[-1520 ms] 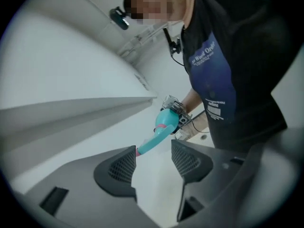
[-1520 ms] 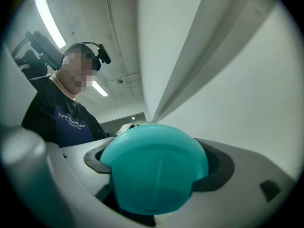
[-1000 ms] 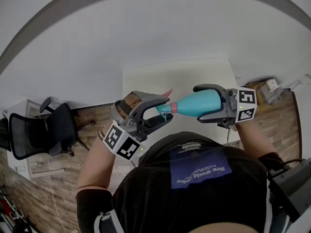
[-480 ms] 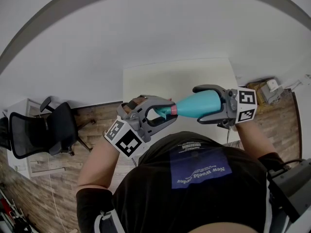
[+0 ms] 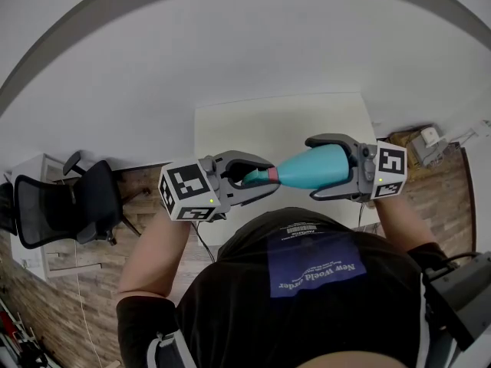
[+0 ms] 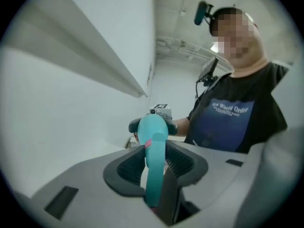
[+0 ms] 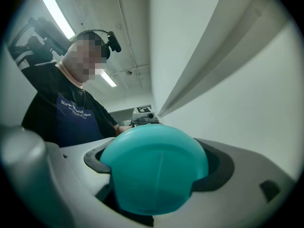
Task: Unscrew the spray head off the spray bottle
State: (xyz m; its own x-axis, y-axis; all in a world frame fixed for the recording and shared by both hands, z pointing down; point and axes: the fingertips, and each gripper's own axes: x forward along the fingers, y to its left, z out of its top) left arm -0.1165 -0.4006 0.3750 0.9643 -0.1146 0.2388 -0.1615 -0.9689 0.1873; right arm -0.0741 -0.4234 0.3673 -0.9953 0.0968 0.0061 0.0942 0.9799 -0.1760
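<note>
A teal spray bottle [image 5: 318,165] lies level in the air in front of my chest. My right gripper [image 5: 313,168] is shut round its wide body, whose round base [image 7: 154,170] fills the right gripper view. The spray head [image 5: 257,176], teal with a pink collar, points left. My left gripper [image 5: 265,176] is shut on it. In the left gripper view both ribbed pads [image 6: 128,165] flank the narrow spray head [image 6: 154,170], with the bottle body [image 6: 153,125] behind it.
A white table [image 5: 291,121] stands below the grippers against a white wall. A black office chair [image 5: 54,205] is on the wood floor at the left. A small box with gear [image 5: 426,140] sits at the right.
The left gripper's jaws have closed on the spray head, and it has rolled so its marker cube swung from below up to the left. The right gripper and bottle stayed still.
</note>
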